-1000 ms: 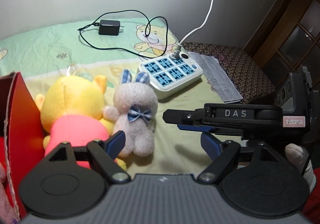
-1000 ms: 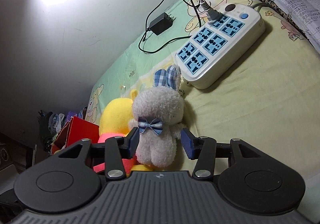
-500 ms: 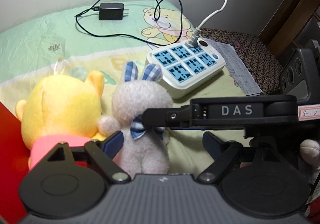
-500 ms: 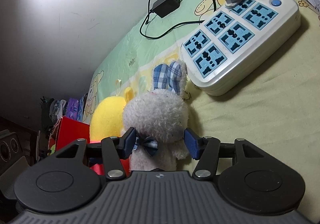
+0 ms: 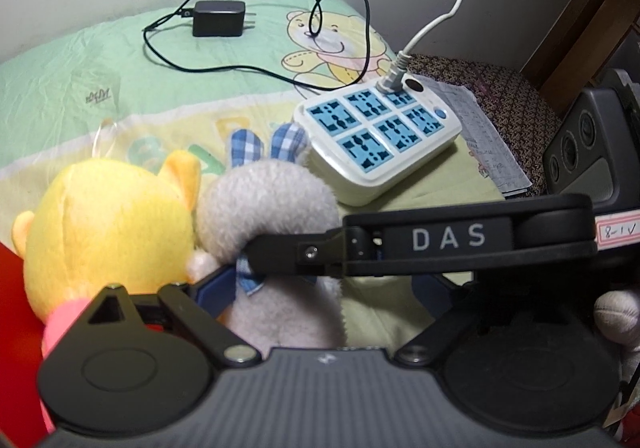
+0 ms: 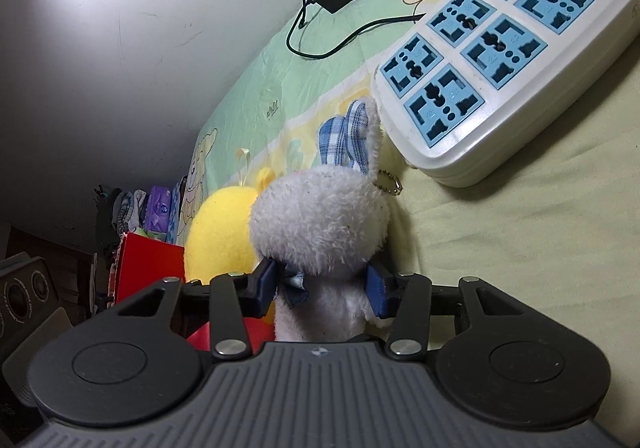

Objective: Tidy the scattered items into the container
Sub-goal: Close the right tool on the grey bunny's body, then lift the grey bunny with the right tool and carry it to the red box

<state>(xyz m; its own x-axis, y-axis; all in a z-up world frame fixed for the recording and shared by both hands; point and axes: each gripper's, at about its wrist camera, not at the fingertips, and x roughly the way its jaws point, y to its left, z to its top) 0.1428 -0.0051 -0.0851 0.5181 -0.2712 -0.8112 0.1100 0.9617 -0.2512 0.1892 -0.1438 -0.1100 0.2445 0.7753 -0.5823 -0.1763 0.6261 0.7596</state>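
Note:
A grey plush rabbit [image 5: 272, 200] [image 6: 320, 224] with checked ears and a blue bow lies on the green bed sheet [image 5: 100, 60]. It leans against a yellow plush bear [image 5: 108, 224] [image 6: 224, 244] in a pink top. My right gripper [image 6: 322, 286] is closing, and its blue pads press the rabbit's neck from both sides. Its black finger [image 5: 280, 252] crosses the left wrist view. My left gripper [image 5: 324, 292] is closing but still wide, with the rabbit's body between its fingers and a gap on the right. A red box [image 5: 12, 308] [image 6: 148, 268] stands beside the bear at the left.
A white power strip [image 5: 380, 136] [image 6: 500, 60] with a plugged cable lies just behind the rabbit. A black charger [image 5: 218, 18] and its cord lie further back near the wall. Printed papers [image 5: 492, 140] rest on a patterned cushion [image 5: 500, 88]. A gloved hand [image 5: 612, 316] shows at right.
Both grippers have moved forward and down to the rabbit. The right gripper's jaws opened slightly and then narrowed onto its neck. The left gripper's fingers now straddle its body.

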